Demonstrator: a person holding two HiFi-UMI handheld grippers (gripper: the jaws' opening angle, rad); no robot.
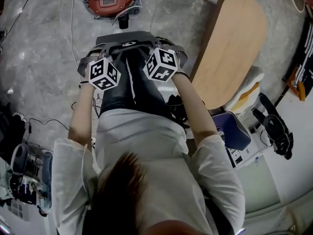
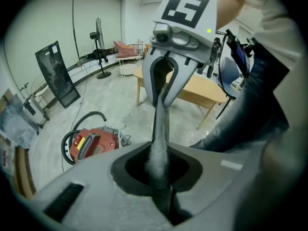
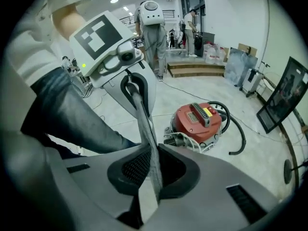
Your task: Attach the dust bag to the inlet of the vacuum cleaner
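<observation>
Two tools are clenched on the same grey dust bag [image 2: 160, 121], its fabric pulled taut between them. The left tool [image 2: 160, 146] pinches one edge and the right tool [image 3: 153, 147] the other, in front of the person's legs and above the floor [image 3: 202, 88]. The red vacuum cleaner [image 3: 198, 121] sits on the floor just beyond, apart from the bag. The print on its yellow label and top panel is too small to read.
</observation>
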